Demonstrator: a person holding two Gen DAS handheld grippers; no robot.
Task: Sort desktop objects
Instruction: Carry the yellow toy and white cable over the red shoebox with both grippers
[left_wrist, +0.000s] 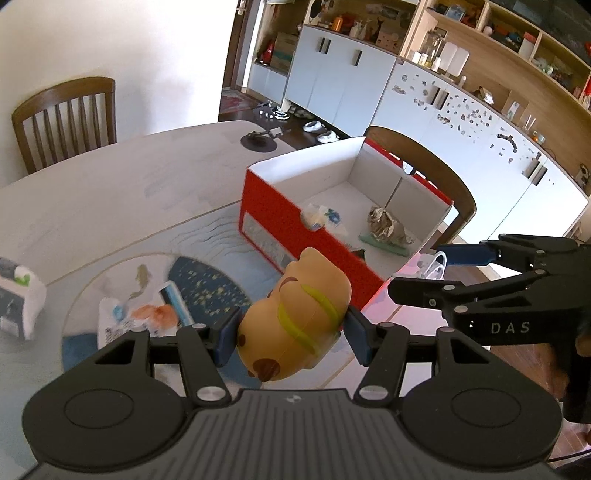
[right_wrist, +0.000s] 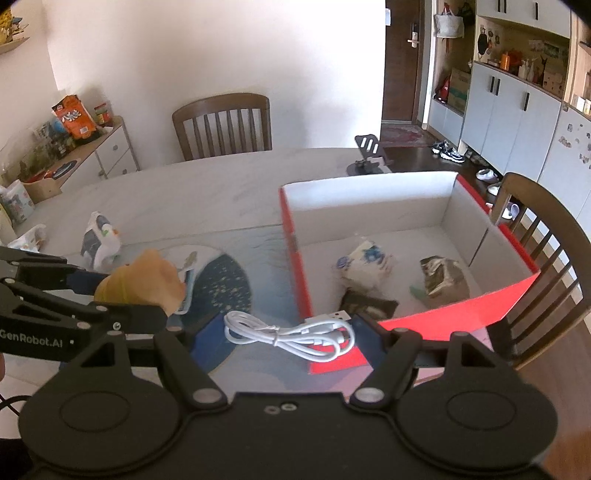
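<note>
My left gripper (left_wrist: 293, 334) is shut on a tan toy animal (left_wrist: 295, 314) with yellow-green stripes, held in the air just in front of the red box (left_wrist: 266, 221). The same toy (right_wrist: 144, 280) shows at the left of the right wrist view. My right gripper (right_wrist: 286, 336) is shut on a coiled white USB cable (right_wrist: 280, 330), which spans between its blue pads, over the box's near corner. The box is white inside and holds a crumpled white packet (right_wrist: 364, 264), a foil packet (right_wrist: 443, 277) and a dark flat item (right_wrist: 365, 302).
A round blue patterned mat (left_wrist: 207, 280) lies on the table with a white and orange packet (left_wrist: 147, 314) on it. A white pack (right_wrist: 98, 240) sits further left. A phone stand (right_wrist: 369, 155) stands at the far edge. Wooden chairs (right_wrist: 221, 125) flank the table.
</note>
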